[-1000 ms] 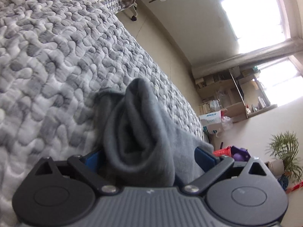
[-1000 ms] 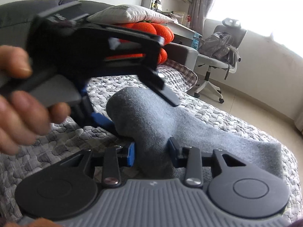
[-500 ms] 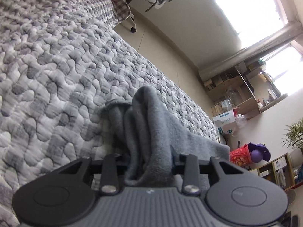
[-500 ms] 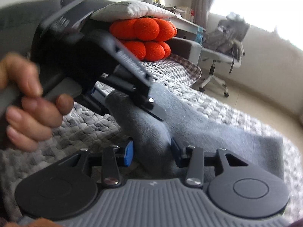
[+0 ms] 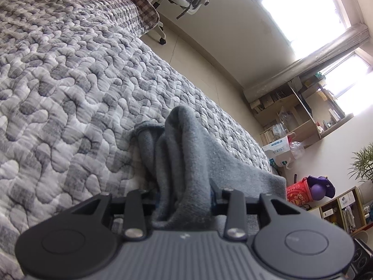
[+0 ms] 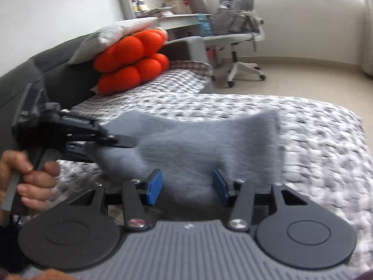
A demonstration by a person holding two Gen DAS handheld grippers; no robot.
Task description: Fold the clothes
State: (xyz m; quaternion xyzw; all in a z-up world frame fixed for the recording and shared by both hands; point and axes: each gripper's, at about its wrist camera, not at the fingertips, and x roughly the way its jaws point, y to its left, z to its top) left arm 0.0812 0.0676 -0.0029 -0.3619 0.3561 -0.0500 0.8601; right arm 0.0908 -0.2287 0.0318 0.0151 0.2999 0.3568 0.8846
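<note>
Left wrist view looks across a bed covered by a grey-and-white pebble-quilted bedspread [image 5: 70,88], which fills the left half of the picture and runs to a long edge falling away to a pale tiled floor [image 5: 200,53]. Beyond the floor stand a bright window, wooden shelves crowded with boxes and bags [image 5: 293,116], a green potted plant [image 5: 363,163] and a red basket [image 5: 298,192].

A soft grey fleece garment [image 5: 184,163] lies bunched on the bedspread near that long edge, its folds rising between the fingers of the left claw [image 5: 184,198]. The left claw is clamped on this bunched cloth, though its jaws are easing apart slightly.

In the right wrist view the same garment [image 6: 198,140] is stretched between the two tools above the bed. The right claw [image 6: 187,187] has its blue pads [image 6: 153,186] standing clear on either side of the cloth; its jaws are opening, with cloth between them but not pressed. The left claw [image 6: 126,141] grips the garment's far end, held by a person's hand [image 6: 30,182] at the lower left.

At the head of the bed a bright orange bobbled cushion [image 6: 132,63] sits under a pale grey pillow [image 6: 114,37], against a dark grey headboard [image 6: 35,70]. A white-framed swivel office chair [image 6: 237,39] stands on the floor past the bed's corner, beside a desk and bookshelves. The bedspread to the right of the garment is bare up to its rounded corner, and this view is blurred.
</note>
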